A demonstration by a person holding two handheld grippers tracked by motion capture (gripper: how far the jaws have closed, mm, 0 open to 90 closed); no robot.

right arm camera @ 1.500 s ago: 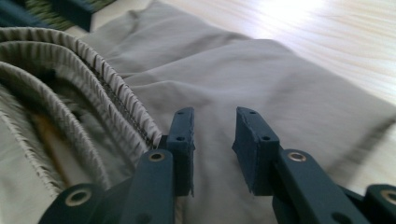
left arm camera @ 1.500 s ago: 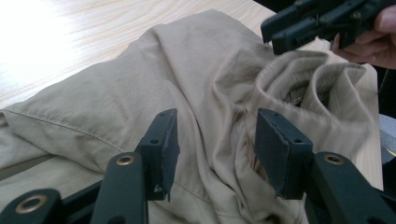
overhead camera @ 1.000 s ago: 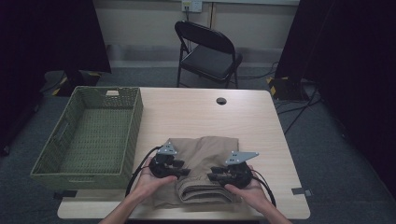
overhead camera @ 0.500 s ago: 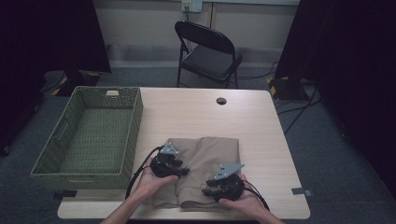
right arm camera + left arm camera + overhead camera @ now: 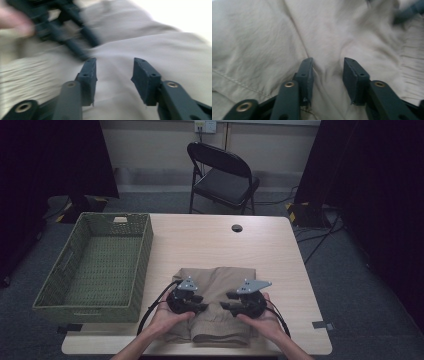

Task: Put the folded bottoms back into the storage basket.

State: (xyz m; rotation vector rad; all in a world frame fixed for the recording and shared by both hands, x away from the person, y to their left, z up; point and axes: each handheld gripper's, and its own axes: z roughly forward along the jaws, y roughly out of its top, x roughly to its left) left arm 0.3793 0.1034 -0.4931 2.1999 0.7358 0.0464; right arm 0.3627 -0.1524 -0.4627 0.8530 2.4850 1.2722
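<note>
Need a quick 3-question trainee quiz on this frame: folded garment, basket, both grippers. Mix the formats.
1. True or false: the woven basket holds a garment.
2. Which item do both the left gripper and right gripper hover over? A) folding chair B) folded beige garment C) basket
3. Fill in: the basket sits at the table's ___ side in the high view.

Key:
1. False; it is empty.
2. B; the folded beige garment lies at the table's near edge, with cloth between each gripper's parted jaws.
3. Left.
</note>
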